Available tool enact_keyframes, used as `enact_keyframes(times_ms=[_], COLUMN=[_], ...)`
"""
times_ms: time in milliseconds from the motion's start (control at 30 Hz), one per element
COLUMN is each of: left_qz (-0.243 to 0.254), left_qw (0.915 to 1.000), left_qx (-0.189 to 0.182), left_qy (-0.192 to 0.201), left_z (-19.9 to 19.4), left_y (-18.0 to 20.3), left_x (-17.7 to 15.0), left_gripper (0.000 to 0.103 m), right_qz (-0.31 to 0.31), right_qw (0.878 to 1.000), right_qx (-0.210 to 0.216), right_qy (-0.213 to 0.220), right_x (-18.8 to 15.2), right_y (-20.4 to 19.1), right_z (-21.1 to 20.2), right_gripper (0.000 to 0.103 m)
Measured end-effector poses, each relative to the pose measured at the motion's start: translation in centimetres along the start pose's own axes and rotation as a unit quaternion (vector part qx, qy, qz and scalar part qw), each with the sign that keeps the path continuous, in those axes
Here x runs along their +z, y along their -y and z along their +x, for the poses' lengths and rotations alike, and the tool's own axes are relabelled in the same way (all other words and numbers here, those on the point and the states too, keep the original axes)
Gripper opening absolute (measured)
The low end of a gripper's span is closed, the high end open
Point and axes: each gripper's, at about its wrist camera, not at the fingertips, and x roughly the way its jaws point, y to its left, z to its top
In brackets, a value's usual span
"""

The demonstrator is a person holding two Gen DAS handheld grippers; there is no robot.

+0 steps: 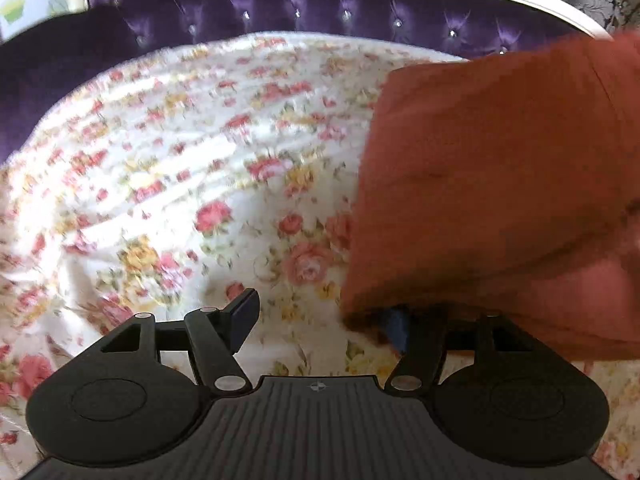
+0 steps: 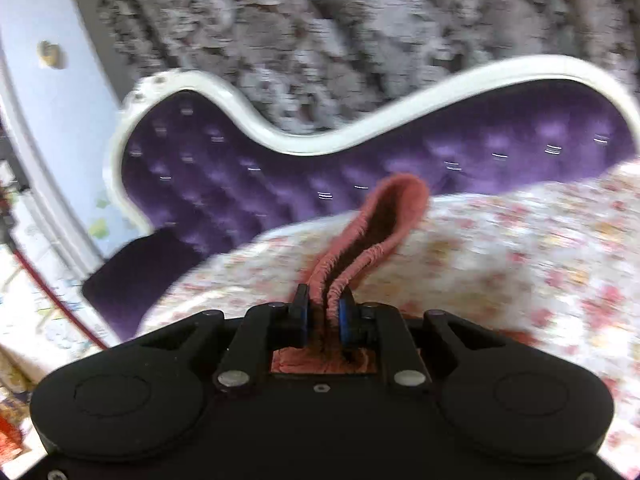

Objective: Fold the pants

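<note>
The pants (image 1: 492,184) are rust-orange cloth, hanging in the air at the right of the left wrist view, above a floral bed sheet (image 1: 192,184). My left gripper (image 1: 320,316) is open; its left finger (image 1: 244,312) is bare and the cloth drapes over its right finger. In the right wrist view my right gripper (image 2: 322,316) is shut on the pants' elastic waistband (image 2: 372,236), which loops up and away from the fingers. Both views are motion-blurred.
A purple tufted headboard (image 2: 360,176) with a white frame (image 2: 400,116) stands behind the bed; it also shows in the left wrist view (image 1: 304,4). Patterned grey wallpaper (image 2: 320,40) is behind it. The floral sheet (image 2: 520,260) covers the bed.
</note>
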Motion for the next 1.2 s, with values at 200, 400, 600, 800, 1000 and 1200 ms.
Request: enact_keyframes(times_ms=[200, 400, 600, 800, 1000, 1200], left_qz=[0.012, 0.108, 0.137, 0.148, 0.124, 0.126], left_qw=[0.9998, 0.9931, 0.9885, 0.9868, 0.9917, 0.9905], left_qx=[-0.01, -0.039, -0.053, 0.002, 0.02, 0.051], left_qy=[-0.01, -0.026, 0.035, 0.066, 0.029, 0.021], left_z=[-0.3, -3.7, -6.9, -2.1, 5.4, 9.8], left_y=[-0.4, 0.1, 0.9, 5.4, 7.4, 7.6], left_x=[0.0, 0.3, 4.1, 8.7, 12.4, 14.5], left_gripper=[0.065, 0.064, 0.064, 0.064, 0.064, 0.066], right_qz=[0.018, 0.008, 0.008, 0.007, -0.003, 0.004], right_qw=[0.989, 0.988, 0.99, 0.99, 0.99, 0.991], right_qx=[-0.097, -0.107, -0.101, -0.099, -0.097, -0.088], right_qy=[-0.109, -0.109, -0.102, -0.097, -0.098, -0.1], right_x=[-5.9, -7.6, -8.1, -8.3, -8.3, -8.3], right_y=[5.2, 5.6, 6.3, 6.6, 6.5, 6.9], right_z=[3.7, 4.3, 4.3, 4.1, 4.1, 4.2], right_gripper=[0.023, 0.025, 0.028, 0.028, 0.028, 0.028])
